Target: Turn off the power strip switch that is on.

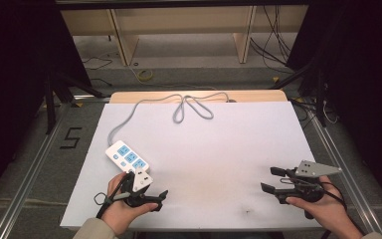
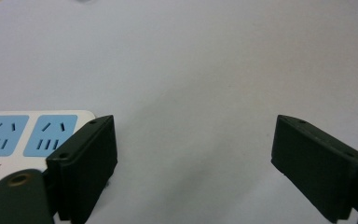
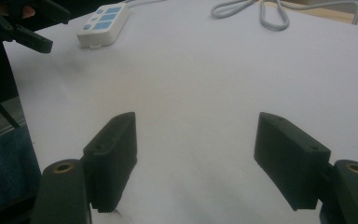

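Beside the left claw (image 1: 146,186), power strip (image 1: 127,156) lies diagonally.

Left claw (image 1: 146,191): black body, two flat rectangular black pads with small screw holes, brass-ringed pivot, grey three-cornered plate on top, black cable trailing. Right claw (image 1: 274,180): identical build. Beige sleeve (image 1: 93,230) at lower left of the frame.

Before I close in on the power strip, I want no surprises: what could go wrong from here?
1. The left hand-held gripper stands open right beside the power strip, one jaw at its end; a careless move could shove the strip aside.
2. Its grey cord lies looped at the far edge; dragging the strip might pull the loops across the white table.
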`<state>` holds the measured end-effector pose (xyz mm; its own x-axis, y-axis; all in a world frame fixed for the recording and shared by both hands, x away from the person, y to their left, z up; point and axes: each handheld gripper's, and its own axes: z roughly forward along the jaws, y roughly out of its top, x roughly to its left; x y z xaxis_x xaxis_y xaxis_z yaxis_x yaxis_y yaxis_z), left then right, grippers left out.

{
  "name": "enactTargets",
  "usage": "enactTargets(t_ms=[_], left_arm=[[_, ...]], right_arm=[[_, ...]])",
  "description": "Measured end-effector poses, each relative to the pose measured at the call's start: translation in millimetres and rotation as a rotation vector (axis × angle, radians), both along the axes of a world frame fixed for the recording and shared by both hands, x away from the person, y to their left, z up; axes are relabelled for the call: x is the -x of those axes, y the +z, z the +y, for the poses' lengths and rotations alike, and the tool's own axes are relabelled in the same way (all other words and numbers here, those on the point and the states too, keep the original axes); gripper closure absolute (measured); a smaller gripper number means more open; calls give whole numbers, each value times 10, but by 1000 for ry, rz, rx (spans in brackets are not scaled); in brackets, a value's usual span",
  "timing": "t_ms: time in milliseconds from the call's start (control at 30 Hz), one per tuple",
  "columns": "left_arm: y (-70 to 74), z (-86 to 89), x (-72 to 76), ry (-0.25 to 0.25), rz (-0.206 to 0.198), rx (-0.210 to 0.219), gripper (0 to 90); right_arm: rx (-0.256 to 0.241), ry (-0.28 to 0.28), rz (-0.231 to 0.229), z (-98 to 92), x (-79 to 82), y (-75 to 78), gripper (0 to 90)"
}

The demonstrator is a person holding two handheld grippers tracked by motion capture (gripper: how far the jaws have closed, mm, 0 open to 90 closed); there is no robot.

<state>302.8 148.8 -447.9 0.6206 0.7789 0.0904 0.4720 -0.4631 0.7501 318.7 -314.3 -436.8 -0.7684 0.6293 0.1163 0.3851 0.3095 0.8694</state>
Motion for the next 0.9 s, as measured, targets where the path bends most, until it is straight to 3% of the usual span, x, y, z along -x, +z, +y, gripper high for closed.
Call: enactTargets(t_ms=[267,433,467,500,567,633,667,700,767,900], left_arm=[[12,60,22,4,-12,23,169],[69,122,3,43,-21,36,404],[82,138,-4,56,-27,42,404],[98,158,-12,70,-28,50,519],[125,191,-29,93,-41,61,622],[138,215,-53,97,-46,42,723],[140,222,-69,101,-46,25,723],[145,229,-83,112,-45,9,809],[161,243,-115,122,-43,-6,840],[188,272,-175,148,-40,6,896]], right_arm=[[1,-2,0,3,3,6,303],[9,-1,1,16,-6,0,303],[9,-1,1,16,-6,0,303],[7,1,0,16,-11,-3,303],[5,0,1,17,-12,-4,303],[9,0,6,17,-13,-8,303],[9,0,6,17,-13,-8,303],[8,-3,5,16,-16,-10,303],[11,-5,7,13,-15,-9,302],[10,-3,6,17,-17,-12,302]])
